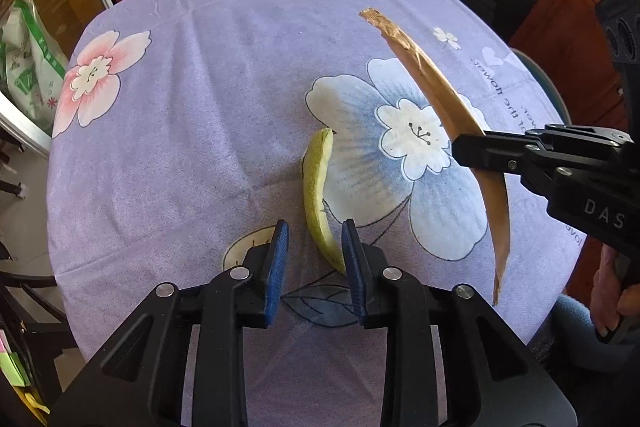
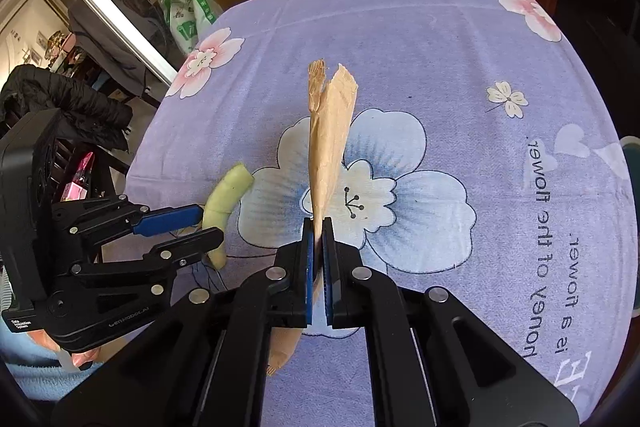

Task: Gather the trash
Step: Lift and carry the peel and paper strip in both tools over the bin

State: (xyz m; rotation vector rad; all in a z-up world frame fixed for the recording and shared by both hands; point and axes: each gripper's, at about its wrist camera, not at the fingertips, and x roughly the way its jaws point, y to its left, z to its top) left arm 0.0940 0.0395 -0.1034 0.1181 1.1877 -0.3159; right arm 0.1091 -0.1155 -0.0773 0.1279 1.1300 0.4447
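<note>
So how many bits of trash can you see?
2. A green peel lies on the table between the open left gripper's fingers. A brown paper strip is pinched in the right gripper. Others may be hidden.

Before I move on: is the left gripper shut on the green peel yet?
No, open. The left gripper has a gap between its blue pads, and the green peel lies on the tablecloth between them.

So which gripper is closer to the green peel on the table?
Left. The left gripper straddles the green peel's near end, jaws apart. The right gripper sits off to the side, clamped on the brown paper strip.
</note>
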